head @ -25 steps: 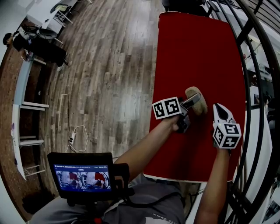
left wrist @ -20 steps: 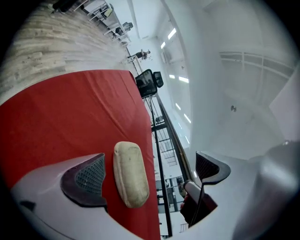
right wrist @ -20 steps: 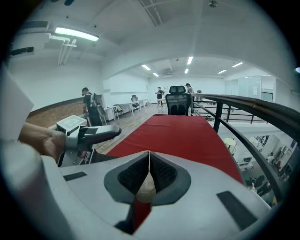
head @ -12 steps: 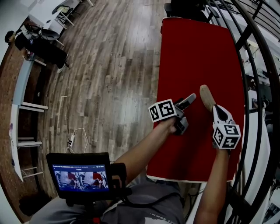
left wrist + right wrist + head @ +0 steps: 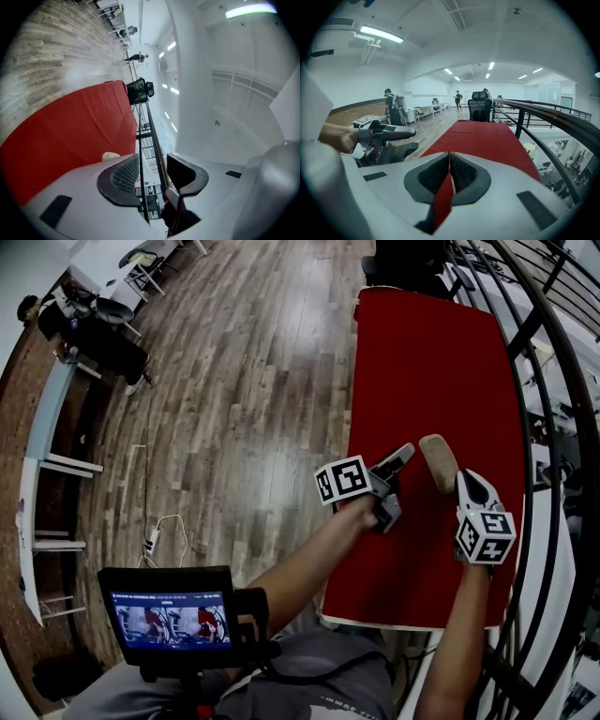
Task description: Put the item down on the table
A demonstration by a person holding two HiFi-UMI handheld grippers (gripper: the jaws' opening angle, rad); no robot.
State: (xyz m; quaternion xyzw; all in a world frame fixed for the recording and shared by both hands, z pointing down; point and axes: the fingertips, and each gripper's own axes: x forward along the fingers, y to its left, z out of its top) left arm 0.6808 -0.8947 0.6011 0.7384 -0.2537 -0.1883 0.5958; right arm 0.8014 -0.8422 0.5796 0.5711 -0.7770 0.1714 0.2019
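Observation:
A tan, rounded oblong item (image 5: 439,461) lies on the red table (image 5: 431,352), free of both grippers. My left gripper (image 5: 401,479) hovers just left of it, above the table's left part. Its jaws have just been closing, and they still stand apart with nothing between them. In the left gripper view (image 5: 152,164) a tan sliver of the item (image 5: 111,156) shows behind one jaw. My right gripper (image 5: 466,476) is just below and right of the item's near end. In the right gripper view (image 5: 449,157) its pads meet on nothing, and the left gripper (image 5: 389,136) shows at the left.
A black metal railing (image 5: 539,427) runs along the table's right side. A dark office chair (image 5: 408,259) stands at the far end. Wooden floor (image 5: 234,381) lies past the left edge. A small monitor (image 5: 173,620) sits on the rig near the person's body.
The left gripper, which stood open around the item, has drawn back to the left and narrowed its jaws. The item now lies alone, more elongated in view, by the right gripper's tip.

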